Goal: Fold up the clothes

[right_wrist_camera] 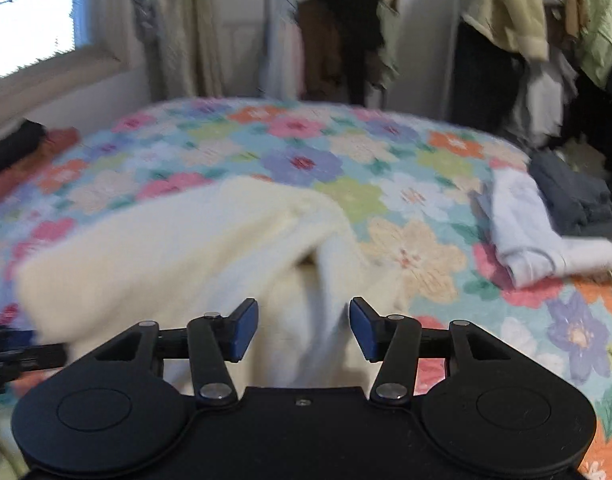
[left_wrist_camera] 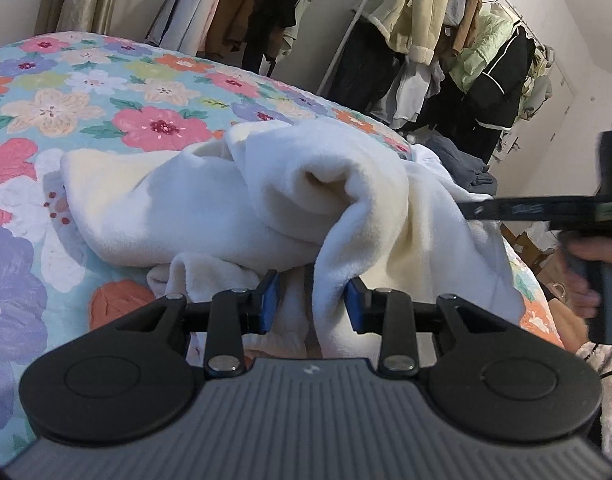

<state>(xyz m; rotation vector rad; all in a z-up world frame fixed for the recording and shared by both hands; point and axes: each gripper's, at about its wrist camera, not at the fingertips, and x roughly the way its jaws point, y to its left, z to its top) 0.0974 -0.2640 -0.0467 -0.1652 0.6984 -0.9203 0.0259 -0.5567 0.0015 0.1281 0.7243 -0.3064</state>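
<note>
Where the blue pads of the left gripper (left_wrist_camera: 311,300) stand part-way apart, a fold of the cream fleece garment (left_wrist_camera: 234,204) hangs down between them, lying against the right-hand pad (left_wrist_camera: 355,300); the left-hand pad (left_wrist_camera: 269,300) shows a gap beside it, so a true clamp cannot be confirmed from this view. Right gripper (right_wrist_camera: 304,330) likewise narrow but not closed, cream fleece (right_wrist_camera: 178,248) lying in the gap between its pads, contact on either pad too blurred to tell. Garment sits bunched on the near part of the floral bedspread (left_wrist_camera: 86,92), one rolled opening facing the left camera, its lower edges hidden behind the gripper body. From the left view the right gripper appears side-on at the right edge, its fingers reaching into the fleece, tips buried in cloth; a hand (left_wrist_camera: 585,272) grips its handle, smeared by motion. Right view blurred throughout. Near the far right bed edge, a pale folded garment (right_wrist_camera: 521,236) lies just beside a dark blue-grey pile (right_wrist_camera: 573,192), partly cut off by the frame. Dark and rust-coloured cloth (right_wrist_camera: 26,148) at the left bed edge, kind unclear. Clothes racks (left_wrist_camera: 445,40) with hung coats beyond the bed
</note>
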